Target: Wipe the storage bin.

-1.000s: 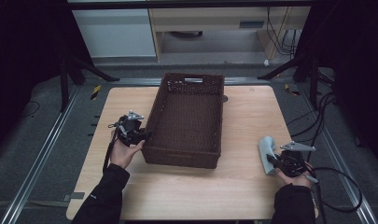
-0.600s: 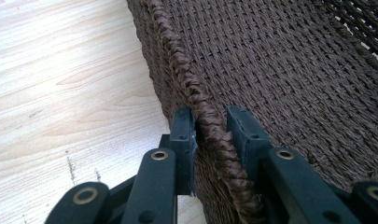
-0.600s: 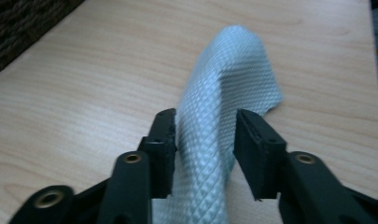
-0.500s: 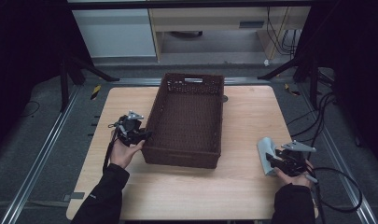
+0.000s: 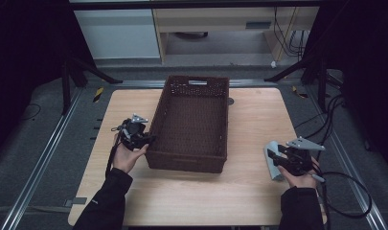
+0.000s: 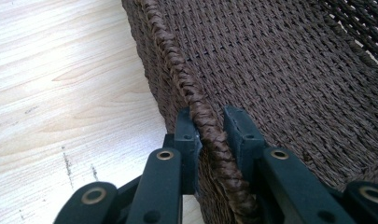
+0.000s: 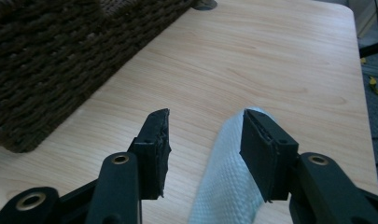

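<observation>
A dark brown woven basket (image 5: 159,112) stands on the wooden table (image 5: 258,110), long side running away from me. My left gripper (image 5: 146,140) is at the basket's near left corner. Its jaws have just been closing further and now pinch the braided rim (image 6: 170,56), one pad outside and one inside (image 6: 212,123). At the table's right edge lies a rolled white cloth (image 5: 272,165). My right gripper (image 5: 273,155) hovers just over the cloth (image 7: 224,186). Its jaws (image 7: 205,128) have just been opening and stand apart, with the roll below the gap.
The basket's side wall (image 7: 51,56) rises to the left of the right gripper. Bare tabletop (image 7: 270,60) stretches beyond the cloth. Black cables (image 5: 345,191) trail off the table's right side. A metal rail (image 5: 52,143) runs along the left.
The right gripper's jaws spread apart off the cloth roll and the hand rose a little. The left gripper stayed on the basket rim.
</observation>
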A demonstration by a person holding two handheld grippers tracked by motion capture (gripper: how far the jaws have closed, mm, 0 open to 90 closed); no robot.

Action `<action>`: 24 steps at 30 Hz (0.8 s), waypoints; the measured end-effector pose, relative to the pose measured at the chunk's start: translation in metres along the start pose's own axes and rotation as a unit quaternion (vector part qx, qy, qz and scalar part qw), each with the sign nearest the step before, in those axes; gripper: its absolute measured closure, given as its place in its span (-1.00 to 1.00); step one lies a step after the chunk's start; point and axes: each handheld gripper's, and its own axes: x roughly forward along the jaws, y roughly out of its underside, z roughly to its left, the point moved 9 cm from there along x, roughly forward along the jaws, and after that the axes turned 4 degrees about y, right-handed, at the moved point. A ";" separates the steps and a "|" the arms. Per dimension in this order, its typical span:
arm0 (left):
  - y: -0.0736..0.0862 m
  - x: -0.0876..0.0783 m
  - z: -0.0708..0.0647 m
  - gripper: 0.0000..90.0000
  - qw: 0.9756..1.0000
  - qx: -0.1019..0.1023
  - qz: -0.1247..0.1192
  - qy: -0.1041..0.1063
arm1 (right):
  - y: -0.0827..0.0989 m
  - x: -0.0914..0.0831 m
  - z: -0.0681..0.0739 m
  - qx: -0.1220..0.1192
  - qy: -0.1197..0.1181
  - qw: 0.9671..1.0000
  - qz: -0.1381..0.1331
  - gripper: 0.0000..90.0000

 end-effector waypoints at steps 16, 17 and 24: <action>0.006 -0.007 -0.001 0.70 1.000 0.008 0.005 -0.006 | -0.055 0.014 0.043 -0.032 -0.048 0.998 -0.017 0.24; 0.007 -0.007 -0.001 0.70 1.000 0.008 0.005 -0.006 | -0.060 0.016 0.046 -0.033 -0.054 0.998 -0.019 0.25; 0.008 -0.008 -0.001 0.70 1.000 0.010 0.007 -0.004 | -0.089 0.025 0.066 -0.037 -0.073 0.996 -0.034 0.25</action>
